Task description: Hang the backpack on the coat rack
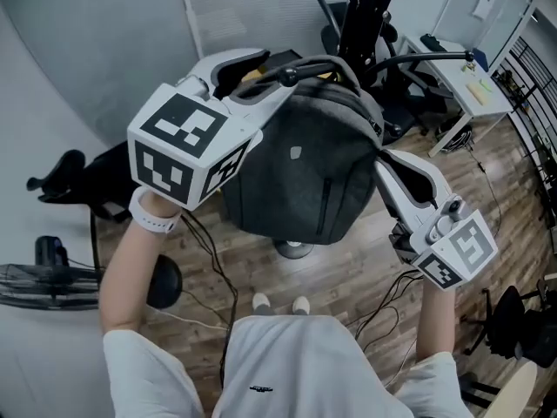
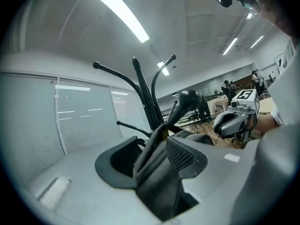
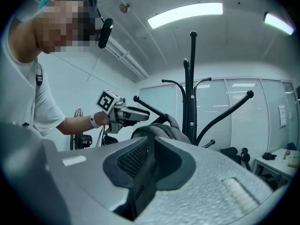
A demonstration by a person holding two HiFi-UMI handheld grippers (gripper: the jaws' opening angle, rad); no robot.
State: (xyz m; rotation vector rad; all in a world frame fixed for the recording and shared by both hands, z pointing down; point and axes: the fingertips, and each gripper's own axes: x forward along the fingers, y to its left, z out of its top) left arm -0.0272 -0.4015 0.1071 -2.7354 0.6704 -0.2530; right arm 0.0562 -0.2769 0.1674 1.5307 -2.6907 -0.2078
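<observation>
Count: 1 backpack (image 1: 300, 168), 1 coat rack (image 1: 365, 11), 2 grippers, 1 marker cube on each. The left gripper (image 2: 157, 149) has its jaws wide apart, let go. A grey shoulder strap (image 2: 154, 182) lies loose btwn them, leaning on the mesh-faced jaw, and runs past the tips toward a knob-ended rack arm (image 2: 187, 98). The right gripper (image 3: 151, 146) has its jaws nearly together, clenched on a thin dark side strap (image 3: 139, 191) of the backpack. The bag's body hangs just beyond both sets of tips, btwn the two grippers, held up off the floor. Its top is bunched against the rack's arms; can't tell if a hook carries it. The rack pole stands straight ahead past the tips, behind the bag. It has several curved arms, exact no. unclear. Below is a wood-plank floor (image 1: 374, 277) w/ a few black cables (image 1: 218, 268) trailing over it. There are 2 white shoes (image 1: 261, 302) under the bag. 1 floor fan (image 1: 43, 281) sits out left of the left gripper, and 1 white desk (image 1: 474, 85) is well beyond the right gripper's tips. Room: pale walls, a glazed partition w/ blinds (image 2: 89, 121) behind the rack, ceiling strip lights (image 2: 122, 13).
</observation>
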